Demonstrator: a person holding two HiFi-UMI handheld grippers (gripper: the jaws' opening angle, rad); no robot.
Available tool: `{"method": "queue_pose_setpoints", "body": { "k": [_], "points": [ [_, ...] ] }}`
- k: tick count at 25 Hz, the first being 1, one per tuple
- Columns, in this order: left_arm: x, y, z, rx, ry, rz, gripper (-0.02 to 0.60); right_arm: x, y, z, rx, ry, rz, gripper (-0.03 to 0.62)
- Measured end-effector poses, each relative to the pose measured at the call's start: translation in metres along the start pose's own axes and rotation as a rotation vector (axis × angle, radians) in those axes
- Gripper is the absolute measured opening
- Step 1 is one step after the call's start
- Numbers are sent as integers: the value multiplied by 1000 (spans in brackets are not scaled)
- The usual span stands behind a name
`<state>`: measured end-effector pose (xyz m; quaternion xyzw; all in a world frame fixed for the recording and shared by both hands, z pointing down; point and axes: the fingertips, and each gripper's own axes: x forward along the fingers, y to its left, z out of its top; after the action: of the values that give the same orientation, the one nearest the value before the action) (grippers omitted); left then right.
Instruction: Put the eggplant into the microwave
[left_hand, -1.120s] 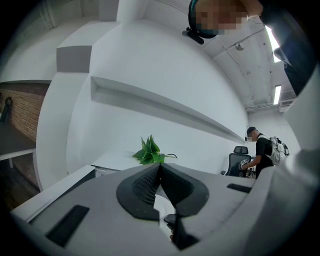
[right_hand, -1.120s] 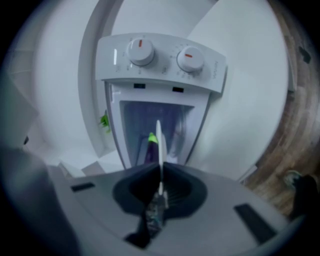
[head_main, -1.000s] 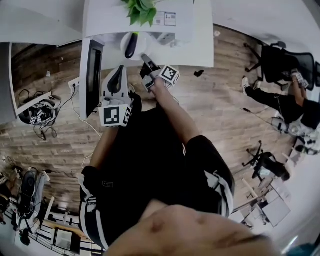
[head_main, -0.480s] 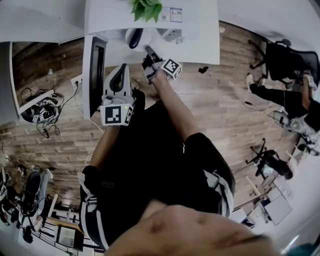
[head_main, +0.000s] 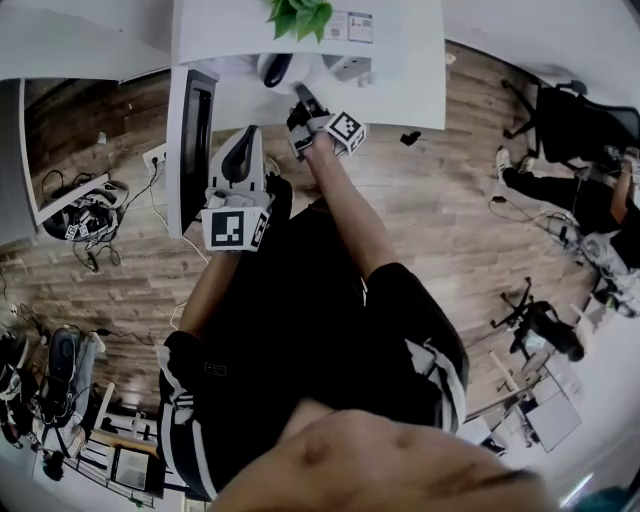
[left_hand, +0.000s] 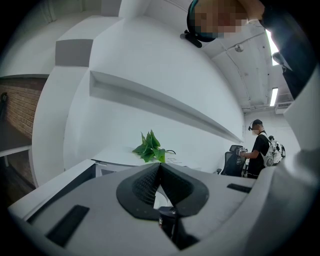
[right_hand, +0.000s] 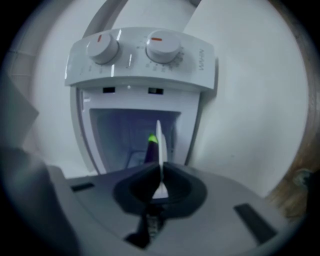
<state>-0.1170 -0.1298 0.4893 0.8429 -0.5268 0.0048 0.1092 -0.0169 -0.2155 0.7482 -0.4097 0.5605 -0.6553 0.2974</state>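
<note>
— Wooden plank floor (head_main: 440, 210), then. And what does the work stand on?
— A white table (head_main: 400, 90) along the far side, with a green potted plant (head_main: 298, 15) on it. To the right there's an office chair (head_main: 565, 120) and a seated person (head_main: 590, 205). Cables (head_main: 85, 225) lie on the floor at the left. The left gripper view shows a white wall (left_hand: 150, 75) with a long ledge (left_hand: 165, 102), and a standing person (left_hand: 260, 150) with a backpack well away.
— And the microwave (right_hand: 142, 75)?
— White, and head-on in the right gripper view. It has two knobs (right_hand: 102, 47) with orange-red marks above an open cavity.
— Where's the eggplant (right_hand: 149, 150)?
— It's dark purple with a green tip and shows against that open cavity. It sits hard against the left face of a thin white piece (right_hand: 159, 132). Whether it lies inside the cavity or just before the mouth, I can't tell.
— What is that white piece?
— It's edge-on, running straight out from the right gripper (right_hand: 160, 167), whose jaws are clamped on it. It could be a plate rim or something else; the view doesn't settle it.
— And the left gripper (left_hand: 159, 167)?
— Its jaws are pressed together with nothing between them. It's raised and pointed over the table toward the plant. In the head view it sits nearer the person's body than the right one.
</note>
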Motion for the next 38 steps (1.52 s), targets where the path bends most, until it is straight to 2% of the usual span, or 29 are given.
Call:
{"method": "queue_pose_setpoints", "body": {
  "k": [8, 12, 17, 24, 38],
  "points": [
    [-1, 0, -3, -5, 10, -8, 34, 7, -8, 3, 24, -26, -27, 41],
    [-2, 0, -4, 17, 10, -15, 34, 11, -12, 7, 41, -37, -34, 40],
    [-3, 0, -4, 11, 14, -14, 34, 21, -11, 13, 38, -42, 12, 40],
    [-5, -2, -1, 18, 7, -13, 34, 25, -11, 16, 58, -48, -32, 40],
    [-5, -1, -5, 24, 28, 0, 34, 44, -8, 23, 56, -58, -10, 40]
  ]
}}
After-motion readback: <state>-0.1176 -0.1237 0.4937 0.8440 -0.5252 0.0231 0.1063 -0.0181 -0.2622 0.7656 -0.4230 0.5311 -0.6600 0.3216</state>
